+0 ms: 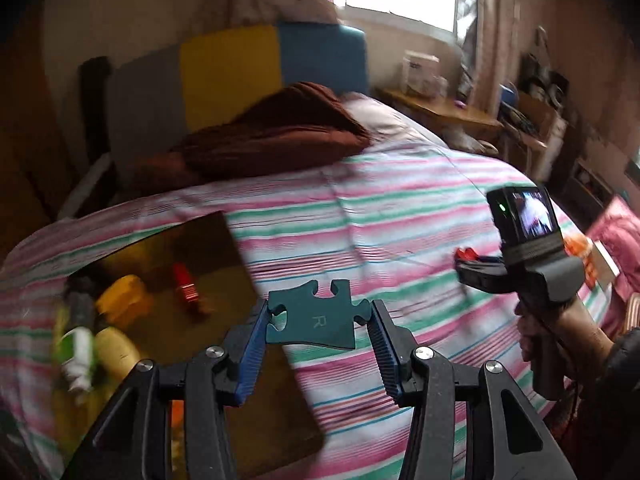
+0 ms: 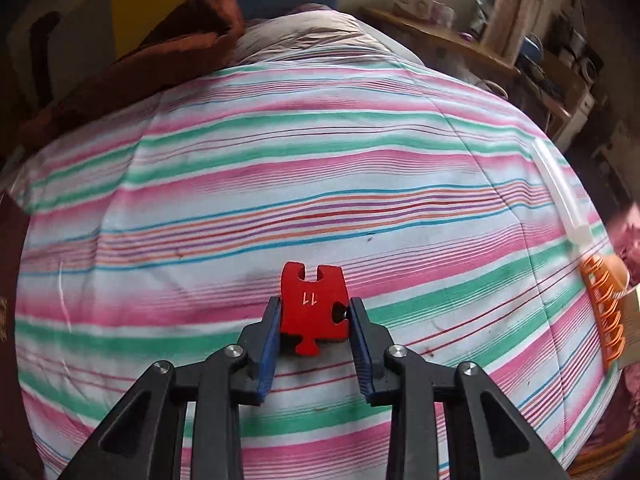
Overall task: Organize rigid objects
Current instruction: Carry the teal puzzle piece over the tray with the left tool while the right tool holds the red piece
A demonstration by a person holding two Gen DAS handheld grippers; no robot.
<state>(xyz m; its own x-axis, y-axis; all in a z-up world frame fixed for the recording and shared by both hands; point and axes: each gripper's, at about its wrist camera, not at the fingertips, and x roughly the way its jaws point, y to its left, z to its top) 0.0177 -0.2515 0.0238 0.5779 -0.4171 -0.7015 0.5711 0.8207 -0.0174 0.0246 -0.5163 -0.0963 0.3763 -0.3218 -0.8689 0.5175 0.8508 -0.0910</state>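
My left gripper [image 1: 318, 310] is shut on a teal puzzle piece [image 1: 316, 320] marked "R", held above the striped bed. My right gripper [image 2: 314, 306] is shut on a red puzzle piece [image 2: 314, 310] marked "11", held over the bedspread. The right gripper also shows in the left wrist view [image 1: 466, 258], at the right, with the red piece at its tip. A brown tray [image 1: 208, 280] lies on the bed to the left, holding a red lipstick-like tube [image 1: 185, 286], yellow containers [image 1: 120, 300] and a green-white bottle [image 1: 78, 350].
The striped bedspread [image 2: 300, 180] fills both views. A brown blanket [image 1: 272, 136] and pillows lie at the headboard. A wooden bedside table [image 1: 440, 110] with a white box stands at the right. An orange rack and a clear tube [image 2: 560, 200] lie at the bed's right edge.
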